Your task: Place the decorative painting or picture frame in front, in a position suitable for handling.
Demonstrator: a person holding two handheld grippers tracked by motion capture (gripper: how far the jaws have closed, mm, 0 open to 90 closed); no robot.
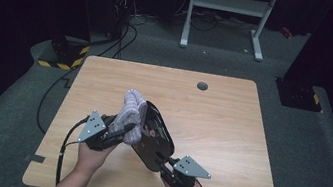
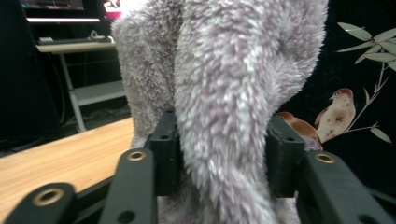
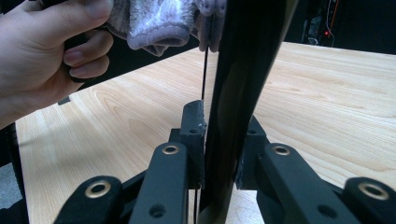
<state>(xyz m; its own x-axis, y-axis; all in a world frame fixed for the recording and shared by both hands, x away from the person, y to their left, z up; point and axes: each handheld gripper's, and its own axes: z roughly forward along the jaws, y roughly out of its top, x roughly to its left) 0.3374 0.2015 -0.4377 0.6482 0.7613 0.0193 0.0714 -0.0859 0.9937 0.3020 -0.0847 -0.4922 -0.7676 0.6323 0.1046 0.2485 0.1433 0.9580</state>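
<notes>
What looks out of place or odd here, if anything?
Nothing spilled or damaged. The black bird-painted tray is off the table, tilted on edge, clamped at its rim by the right gripper, while the left gripper holds a fluffy lilac cloth against its face.

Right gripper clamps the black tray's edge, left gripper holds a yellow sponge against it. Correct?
Not quite: the left gripper holds a fluffy lilac-grey cloth, as the left gripper view shows. The right gripper does clamp the edge of the black tray.

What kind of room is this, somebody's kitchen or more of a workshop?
Probably a lab or test room: a bare wooden table on grey carpet, dark curtained walls, loose cables on the floor, and a metal stand behind.
</notes>
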